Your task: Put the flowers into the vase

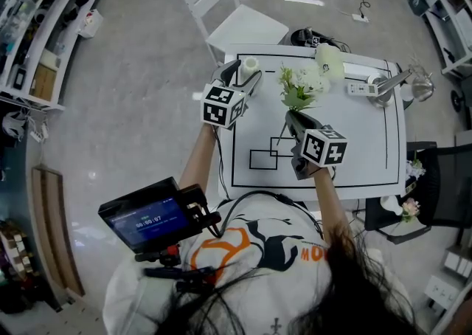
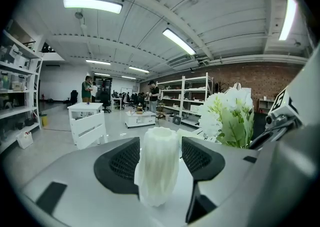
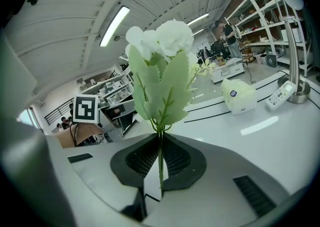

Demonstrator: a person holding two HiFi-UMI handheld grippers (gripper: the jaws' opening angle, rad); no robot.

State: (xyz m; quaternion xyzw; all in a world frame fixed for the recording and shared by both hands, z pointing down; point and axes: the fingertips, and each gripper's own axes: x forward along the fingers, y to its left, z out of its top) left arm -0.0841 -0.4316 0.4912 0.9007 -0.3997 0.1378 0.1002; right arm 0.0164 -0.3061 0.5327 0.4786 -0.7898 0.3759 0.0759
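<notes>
The left hand-held gripper (image 2: 160,157) has its jaws apart around the white ribbed vase (image 1: 249,65), which stands upright on the worktop (image 1: 354,142) near its far left corner. The pads do not press on it. The right hand-held gripper (image 3: 160,143) is clamped on the thin green stem of the white flowers (image 3: 160,56), held upright beside the vase. A pale bag (image 3: 239,96) bears a round blue label – too small to read.

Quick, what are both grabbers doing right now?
Left gripper: open, vase between its jaws, not squeezed.
Right gripper: closed on the flowers by the stem.
</notes>
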